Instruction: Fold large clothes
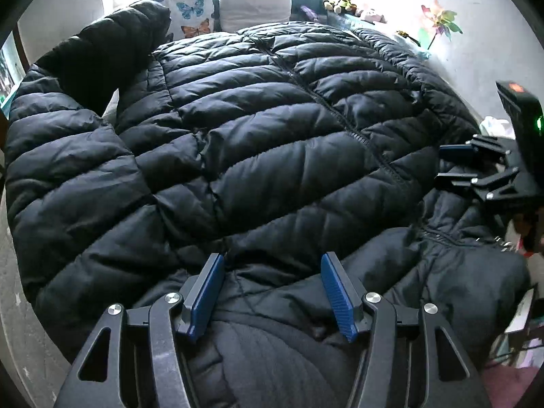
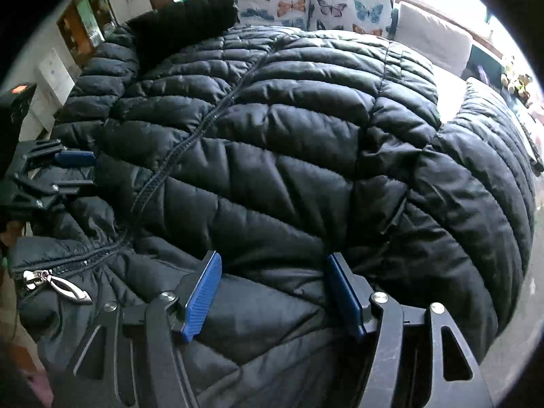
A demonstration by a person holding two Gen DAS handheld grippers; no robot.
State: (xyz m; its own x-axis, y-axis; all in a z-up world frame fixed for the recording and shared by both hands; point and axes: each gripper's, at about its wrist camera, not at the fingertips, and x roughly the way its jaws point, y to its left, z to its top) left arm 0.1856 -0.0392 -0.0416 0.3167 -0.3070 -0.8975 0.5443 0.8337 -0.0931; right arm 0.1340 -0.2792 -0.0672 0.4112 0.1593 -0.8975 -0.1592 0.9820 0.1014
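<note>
Plainly, a black quilted jacket (image 1: 258,129) lies spread across a pale surface, front up, its zip (image 1: 326,105) running down the middle. It fills most of both views. One sleeve (image 1: 112,57) is bent up, its knit cuff near a butterfly-print cloth (image 1: 192,12) and a pale cushion (image 1: 255,6) at the far side.

The left tool (image 1: 272,289) hangs over the jacket's near edge with its jaws apart; the blue pads (image 1: 207,292) stand clear on either side of a smooth black fold, and nothing is pinched between them. Whether the tips touch the fabric I cannot tell.

The right tool (image 2: 277,292) is likewise parted over the near edge of the jacket, its pads (image 2: 200,295) gripping nothing. A silver zip pull (image 2: 73,290) lies on the fabric to its left.

Each tool shows at the edge of the other's view, jaws apart, beside the jacket: the right one at the right rim of the left view, the left one at the left rim of the right view.

Soft toys (image 1: 340,0) and a coloured pinwheel (image 1: 440,23) sit beyond the jacket's far side.
</note>
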